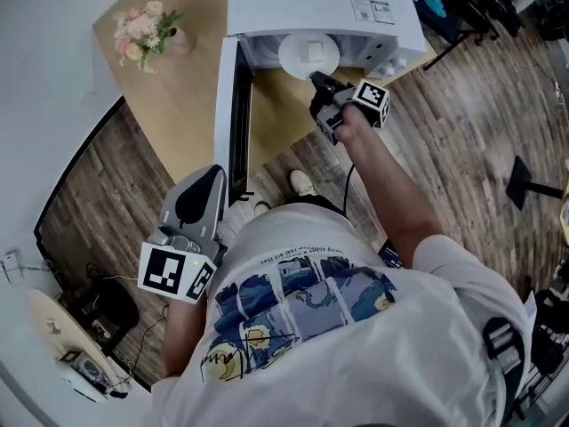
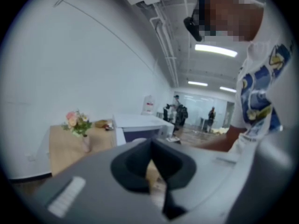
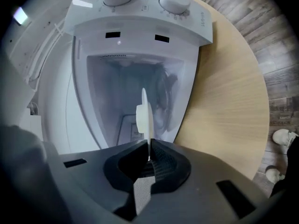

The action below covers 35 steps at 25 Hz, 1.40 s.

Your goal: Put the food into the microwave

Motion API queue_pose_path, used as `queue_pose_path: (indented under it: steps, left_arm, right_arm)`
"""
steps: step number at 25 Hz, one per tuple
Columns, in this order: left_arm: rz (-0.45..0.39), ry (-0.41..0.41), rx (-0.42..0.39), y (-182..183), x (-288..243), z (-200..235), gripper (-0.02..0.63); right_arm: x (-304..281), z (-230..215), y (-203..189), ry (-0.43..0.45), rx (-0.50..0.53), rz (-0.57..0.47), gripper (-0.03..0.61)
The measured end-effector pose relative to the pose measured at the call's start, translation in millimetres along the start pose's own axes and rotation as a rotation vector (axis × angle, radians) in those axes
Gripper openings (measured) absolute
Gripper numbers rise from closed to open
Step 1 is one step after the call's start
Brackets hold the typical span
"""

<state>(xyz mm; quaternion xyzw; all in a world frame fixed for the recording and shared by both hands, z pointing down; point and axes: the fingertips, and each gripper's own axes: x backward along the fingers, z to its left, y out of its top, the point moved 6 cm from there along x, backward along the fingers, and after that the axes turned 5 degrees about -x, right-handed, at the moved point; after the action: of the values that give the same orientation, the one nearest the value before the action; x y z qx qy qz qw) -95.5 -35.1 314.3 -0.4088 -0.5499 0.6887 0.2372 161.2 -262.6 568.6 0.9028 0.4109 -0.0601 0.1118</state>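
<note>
1. Head view, biggest first: pale wooden surface (image 1: 187,105), carrying white microwave (image 1: 311,3) and a small flower vase (image 1: 147,34) well apart at the far-left corner.
2. Next, door (image 1: 227,105) swung fully open to the left. Cavity facing the person, bare inside in right gripper view.
3. Low at left, just beside the door's free end: left gripper (image 1: 200,205). Jaws together, nothing between them in left gripper view.
4. At the cavity mouth: right gripper (image 1: 322,83), jaws pinched narrow on the near rim of white plate (image 1: 298,60).
5. Plate held level, flat face up, about at the threshold. Not clear whether the far half is already inside. Round, so no real long axis. Grip line running from near rim straight into the cavity.
6. Smallest: food (image 1: 314,51), a pale squarish lump mid-plate, kind not tellable, apparently lying loose.
7. Handling guess: plate stiff, light, smooth, breakable. Gripped at one rim only, so prone to droop. Best kept level and set down softly, with food likely to slide on any tilt.
</note>
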Motion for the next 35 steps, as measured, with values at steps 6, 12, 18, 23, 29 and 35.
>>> queue_pose_path:
  steps: [6,12,18,23,29,35]
  left_arm:
    - [0.036,0.077,-0.018,3,-4,8,0.009]
    - [0.051,0.136,-0.004,2,-3,16,0.009]
    - [0.058,0.165,0.015,-1,-2,22,0.009]
    - [0.061,0.17,0.027,-3,-5,25,0.009]
    - [0.066,0.159,0.032,-5,-8,26,0.009]
    - [0.07,0.141,0.035,-6,-12,29,0.008]
  right_arm:
    - [-31,-7,21,-0.022,-0.008,0.003,0.015]
    - [-53,-9,38,-0.05,-0.004,-0.008,0.015]
    - [-67,-8,42,-0.077,0.009,-0.024,0.015]
    - [-71,-6,45,-0.112,0.05,-0.036,0.015]
    - [-75,2,42,-0.172,0.232,0.002,0.073]
    - [-78,11,33,-0.264,0.48,0.091,0.122]
